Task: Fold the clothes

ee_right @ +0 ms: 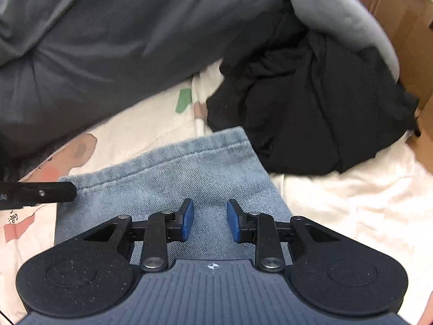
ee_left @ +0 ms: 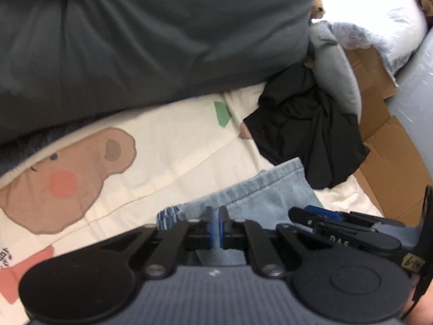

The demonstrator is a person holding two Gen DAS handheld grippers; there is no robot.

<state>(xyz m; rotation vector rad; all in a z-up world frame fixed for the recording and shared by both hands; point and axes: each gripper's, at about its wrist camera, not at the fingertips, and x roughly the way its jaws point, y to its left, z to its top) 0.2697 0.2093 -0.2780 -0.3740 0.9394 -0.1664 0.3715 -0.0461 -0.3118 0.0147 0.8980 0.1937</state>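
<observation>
A light blue denim garment [ee_right: 173, 178] lies on a cream bedsheet with a bear print [ee_left: 89, 168]. My left gripper [ee_left: 215, 227] is shut on the denim's edge [ee_left: 259, 189]; the fabric shows between its blue pads. My right gripper [ee_right: 210, 220] is open just above the denim, jaws apart, nothing between them. The left gripper's finger shows at the denim's left corner in the right wrist view [ee_right: 40, 191]. The right gripper shows at the right in the left wrist view [ee_left: 338, 224].
A black garment [ee_right: 311, 113] is crumpled beyond the denim. A dark grey duvet [ee_left: 148, 40] lies across the back. A light grey garment [ee_right: 338, 10] and a cardboard box [ee_left: 379, 124] are at the right. A white pillow [ee_left: 379, 19] is at the far right.
</observation>
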